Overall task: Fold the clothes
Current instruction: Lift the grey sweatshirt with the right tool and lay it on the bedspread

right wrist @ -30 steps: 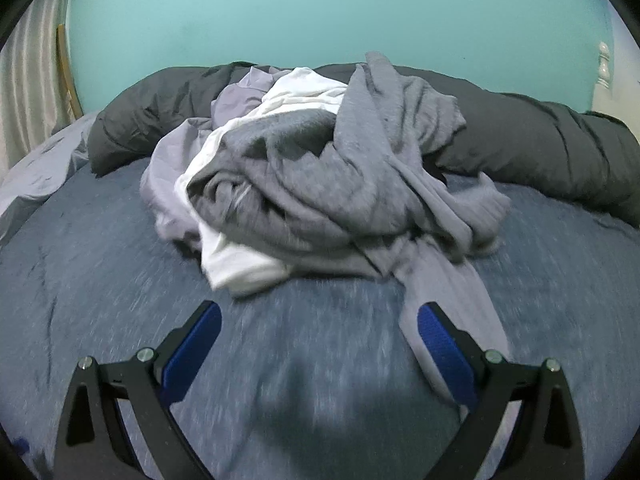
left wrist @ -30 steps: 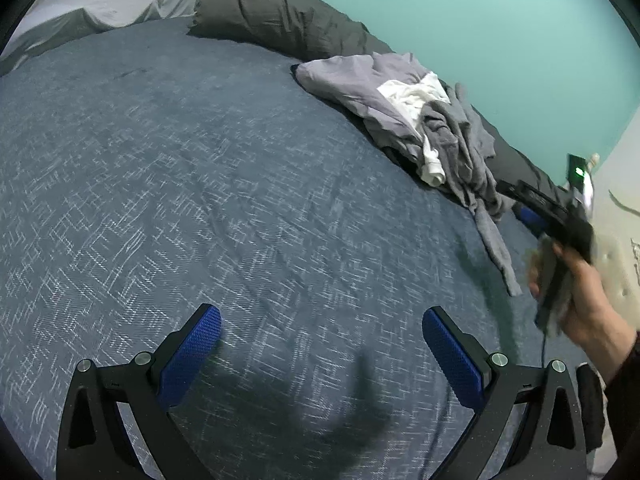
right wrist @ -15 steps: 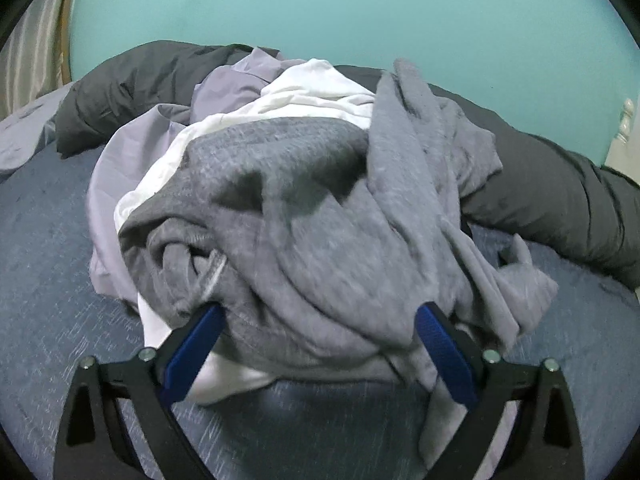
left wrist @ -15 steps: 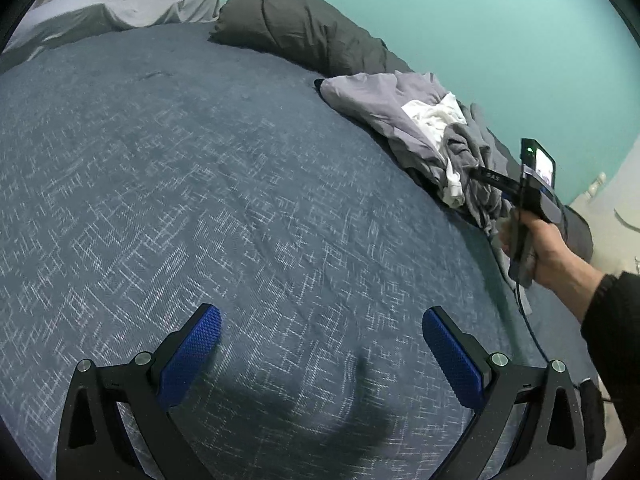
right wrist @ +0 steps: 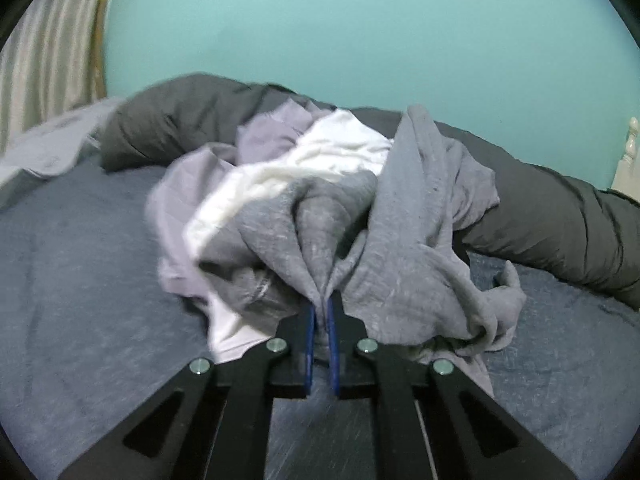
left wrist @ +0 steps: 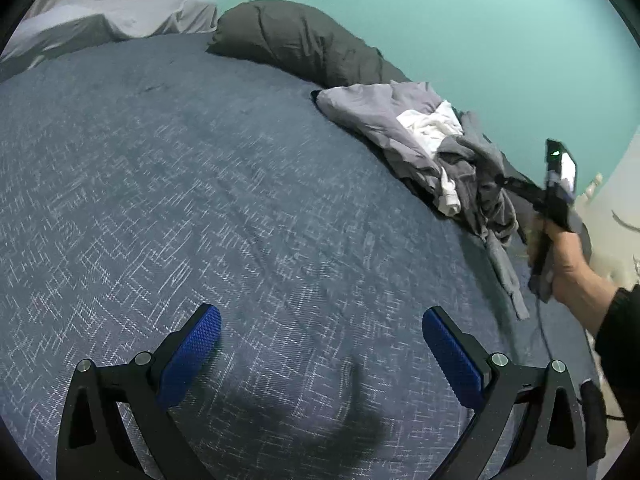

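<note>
1. A heap of clothes [right wrist: 320, 200] lies on a bed [left wrist: 200, 180] covered in a blue-grey cross-hatched spread, against a teal wall [right wrist: 340, 32].
2. The heap sits at the far side of the bed, up against a dark grey duvet [right wrist: 560, 216] rolled along the wall.
3. In the heap: a heather-grey garment [right wrist: 420, 220] on top and to the right, a white piece [right wrist: 312, 160] under it, and a lilac piece [right wrist: 188, 200] at the left.
4. The right gripper [right wrist: 322, 312] has its fingers [right wrist: 308, 340] drawn almost together, pinching a fold of the heather-grey garment between the blue pads; the cloth rises in a peaked ridge from the pinch.
5. Seen from the left wrist, a hand [left wrist: 568, 256] in a dark sleeve holds that gripper at the right edge of the heap, a grey strip of cloth trailing down beside it.
6. The left gripper [left wrist: 320, 344] hovers over bare bedspread well apart from the heap, its fingers [left wrist: 192, 344] spread wide and holding nothing.
7. A pale pillow [left wrist: 112, 20] lies at the far left corner of the bed, beside the duvet's end.
</note>
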`<state>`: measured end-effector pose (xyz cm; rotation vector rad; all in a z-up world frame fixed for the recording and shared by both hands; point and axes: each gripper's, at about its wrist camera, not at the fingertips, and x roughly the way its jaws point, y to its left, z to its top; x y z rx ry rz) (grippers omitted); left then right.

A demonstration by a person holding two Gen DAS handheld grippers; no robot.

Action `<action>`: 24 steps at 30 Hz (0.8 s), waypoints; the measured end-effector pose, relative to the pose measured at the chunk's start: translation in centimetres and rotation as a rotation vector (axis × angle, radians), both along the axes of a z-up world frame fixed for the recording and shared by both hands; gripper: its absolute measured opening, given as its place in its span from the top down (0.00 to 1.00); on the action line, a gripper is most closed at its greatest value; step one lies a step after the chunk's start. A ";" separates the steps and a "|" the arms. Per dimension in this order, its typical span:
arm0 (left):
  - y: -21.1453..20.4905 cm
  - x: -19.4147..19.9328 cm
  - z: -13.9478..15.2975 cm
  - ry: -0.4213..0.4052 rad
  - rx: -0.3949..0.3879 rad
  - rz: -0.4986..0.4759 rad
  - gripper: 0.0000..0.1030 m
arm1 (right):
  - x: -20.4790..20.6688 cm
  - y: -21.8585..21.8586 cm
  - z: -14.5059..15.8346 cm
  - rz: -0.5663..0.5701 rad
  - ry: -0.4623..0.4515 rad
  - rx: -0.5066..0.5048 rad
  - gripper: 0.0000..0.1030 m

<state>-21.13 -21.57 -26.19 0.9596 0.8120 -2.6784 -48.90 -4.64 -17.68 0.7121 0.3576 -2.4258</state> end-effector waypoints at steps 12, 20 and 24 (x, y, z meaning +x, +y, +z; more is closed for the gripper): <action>2.1 0.5 2.2 0.040 -0.004 -0.055 0.00 | 12.0 7.3 7.2 0.136 -0.044 -0.156 0.95; 3.1 3.3 4.2 0.078 -0.021 -0.087 0.00 | 20.1 9.7 14.0 0.182 -0.003 -0.205 0.95; 3.2 5.0 5.7 0.101 -0.017 -0.089 0.00 | 24.0 11.0 18.8 0.201 0.040 -0.237 0.96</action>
